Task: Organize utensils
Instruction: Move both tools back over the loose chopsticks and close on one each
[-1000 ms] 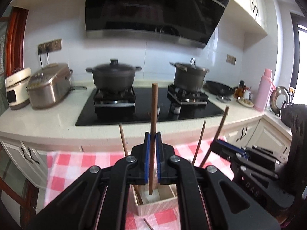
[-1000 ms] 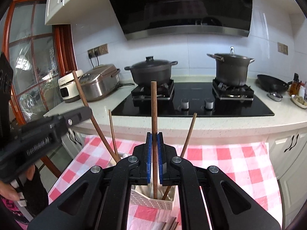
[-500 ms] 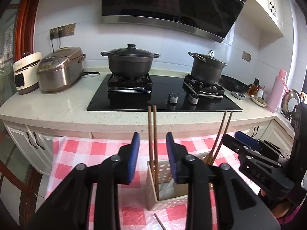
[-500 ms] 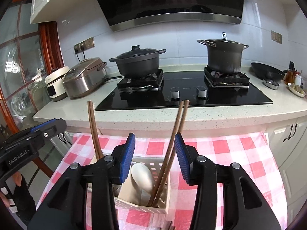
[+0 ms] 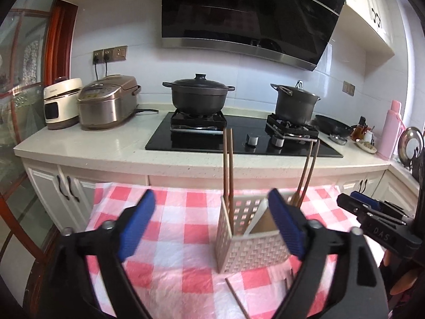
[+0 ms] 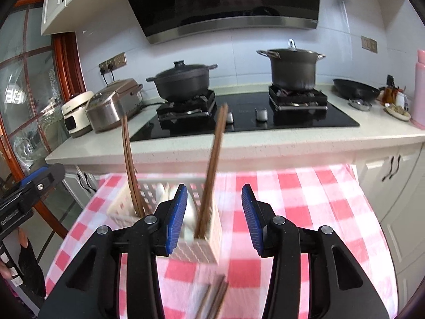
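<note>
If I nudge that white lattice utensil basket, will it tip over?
Possibly. The utensil basket looks like thin perforated plastic, so probably light. The chopsticks stand well above its rim, likely making it top-heavy. It would probably slide easily on the checked cloth.

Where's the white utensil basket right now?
The white utensil basket stands on the checked tablecloth below the stove counter, right of centre in the left wrist view, with chopsticks standing in it.

home kitchen, gas hob [image 5: 239, 135], range hood [image 5: 247, 16], rice cooker [image 5: 109, 103]
</note>
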`<state>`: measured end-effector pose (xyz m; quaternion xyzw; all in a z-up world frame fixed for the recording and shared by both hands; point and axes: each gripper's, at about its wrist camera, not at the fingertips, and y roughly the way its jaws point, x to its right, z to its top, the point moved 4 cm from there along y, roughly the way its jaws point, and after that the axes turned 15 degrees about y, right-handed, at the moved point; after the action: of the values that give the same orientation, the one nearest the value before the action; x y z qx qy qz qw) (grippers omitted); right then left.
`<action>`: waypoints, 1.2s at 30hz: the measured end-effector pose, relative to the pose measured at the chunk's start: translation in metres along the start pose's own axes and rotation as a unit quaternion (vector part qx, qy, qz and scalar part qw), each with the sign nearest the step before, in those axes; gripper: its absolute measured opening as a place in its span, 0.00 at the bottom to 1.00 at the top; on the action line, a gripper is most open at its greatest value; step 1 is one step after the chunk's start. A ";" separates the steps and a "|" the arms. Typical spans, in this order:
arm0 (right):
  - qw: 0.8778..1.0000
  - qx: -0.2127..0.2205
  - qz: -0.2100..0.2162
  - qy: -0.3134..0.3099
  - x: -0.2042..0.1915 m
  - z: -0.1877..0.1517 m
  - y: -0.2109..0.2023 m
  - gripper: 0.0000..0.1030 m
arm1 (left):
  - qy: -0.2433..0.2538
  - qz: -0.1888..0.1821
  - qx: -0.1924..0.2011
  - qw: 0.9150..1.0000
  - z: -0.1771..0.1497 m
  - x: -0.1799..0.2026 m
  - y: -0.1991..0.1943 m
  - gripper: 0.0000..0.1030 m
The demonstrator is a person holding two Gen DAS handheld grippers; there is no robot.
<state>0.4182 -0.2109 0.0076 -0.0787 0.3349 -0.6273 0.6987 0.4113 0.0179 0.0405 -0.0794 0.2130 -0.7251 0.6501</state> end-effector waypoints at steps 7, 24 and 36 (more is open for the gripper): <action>0.999 -0.030 -0.014 0.022 0.024 -0.045 0.000 0.41 | 0.003 -0.001 -0.027 1.000 -0.054 0.015 -0.004 0.94; 0.991 -0.105 -0.077 0.036 0.060 -0.148 0.014 0.40 | 0.002 0.008 -0.116 0.993 -0.162 0.037 0.002 0.94; 0.987 -0.134 -0.089 0.028 0.039 -0.164 0.024 0.24 | -0.004 0.016 -0.118 0.993 -0.181 0.027 -0.012 0.94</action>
<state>0.3444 -0.1918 -0.1449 -0.1835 0.4266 -0.6384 0.6139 0.3254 0.0298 -0.1210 -0.1553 0.2952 -0.6843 0.6484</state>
